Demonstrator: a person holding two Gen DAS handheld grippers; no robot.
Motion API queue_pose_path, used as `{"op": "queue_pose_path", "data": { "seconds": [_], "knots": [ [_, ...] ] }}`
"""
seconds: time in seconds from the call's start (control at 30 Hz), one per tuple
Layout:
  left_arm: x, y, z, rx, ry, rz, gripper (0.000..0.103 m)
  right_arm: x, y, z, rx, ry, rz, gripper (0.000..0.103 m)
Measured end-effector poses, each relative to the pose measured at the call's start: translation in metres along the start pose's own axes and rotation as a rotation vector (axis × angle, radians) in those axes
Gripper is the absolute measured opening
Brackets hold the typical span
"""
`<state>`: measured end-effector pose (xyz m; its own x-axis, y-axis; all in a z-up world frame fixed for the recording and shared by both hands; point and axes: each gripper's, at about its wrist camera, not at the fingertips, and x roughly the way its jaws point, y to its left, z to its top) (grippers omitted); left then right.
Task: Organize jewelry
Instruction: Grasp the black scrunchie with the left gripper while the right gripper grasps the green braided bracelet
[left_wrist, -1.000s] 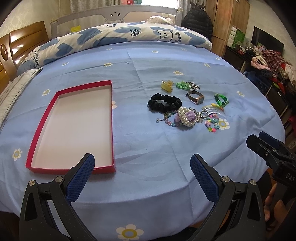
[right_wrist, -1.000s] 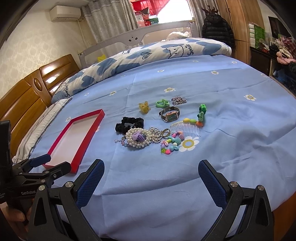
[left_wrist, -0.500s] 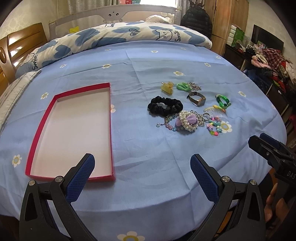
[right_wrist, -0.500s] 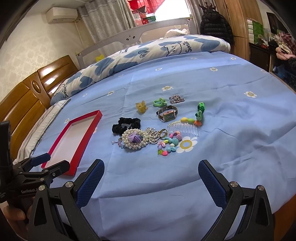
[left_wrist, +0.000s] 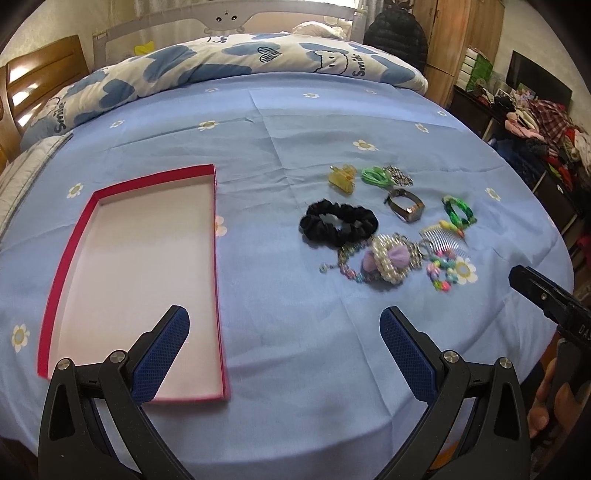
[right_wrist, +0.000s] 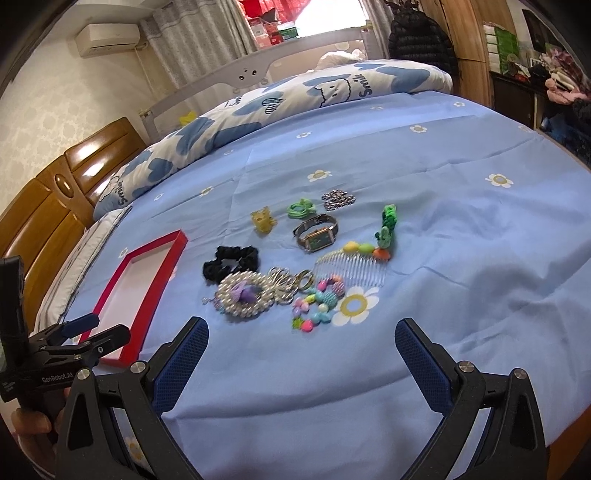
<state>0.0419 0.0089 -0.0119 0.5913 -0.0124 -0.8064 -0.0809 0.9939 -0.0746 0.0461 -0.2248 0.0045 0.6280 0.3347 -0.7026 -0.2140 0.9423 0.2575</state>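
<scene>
Smooth blue bedsheet (left_wrist: 295, 155), rect. red tray (left_wrist: 215, 258)

Both grippers have drifted forward over the bed, the left gripper (left_wrist: 284, 339) now hanging with one finger above the red tray's (left_wrist: 216, 258) near corner, the right gripper (right_wrist: 301, 350) nearer the bead bracelet (right_wrist: 317, 304), jaws wide apart, gripping nothing.
</scene>
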Motion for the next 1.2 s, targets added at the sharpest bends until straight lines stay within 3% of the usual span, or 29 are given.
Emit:
{"op": "queue_pose_path", "data": {
  "seconds": [0.2,0.4,0.57,0.73,0.87,0.93,1.0,1.03,1.2],
  "knots": [
    [0.025,0.006,0.031,-0.016,0.024,-0.021,0.100,0.015,-0.015,0.025,0.005,-0.026,-0.017,0.099],
    [0.051,0.006,0.057,-0.019,0.051,-0.045,0.091,0.039,-0.039,0.053,0.044,-0.007,-0.066,0.076],
    [0.077,0.000,0.072,0.004,0.107,-0.067,0.087,0.061,-0.056,0.065,0.070,0.042,-0.094,0.071],
    [0.109,-0.007,0.080,0.009,0.166,-0.077,0.081,0.086,-0.069,0.068,0.097,0.113,-0.115,0.054],
    [0.129,-0.011,0.082,0.014,0.210,-0.101,0.081,0.099,-0.078,0.071,0.116,0.128,-0.114,0.048],
    [0.136,-0.012,0.084,0.020,0.221,-0.105,0.081,0.107,-0.081,0.072,0.125,0.148,-0.106,0.036],
    [0.142,-0.014,0.086,0.022,0.231,-0.119,0.081,0.115,-0.083,0.072,0.133,0.168,-0.095,0.017],
    [0.144,-0.015,0.087,0.024,0.235,-0.127,0.075,0.117,-0.084,0.072,0.139,0.173,-0.086,0.016],
    [0.157,-0.023,0.089,0.046,0.264,-0.140,0.029,0.112,-0.082,0.076,0.151,0.135,-0.051,0.011]
  ]
}}
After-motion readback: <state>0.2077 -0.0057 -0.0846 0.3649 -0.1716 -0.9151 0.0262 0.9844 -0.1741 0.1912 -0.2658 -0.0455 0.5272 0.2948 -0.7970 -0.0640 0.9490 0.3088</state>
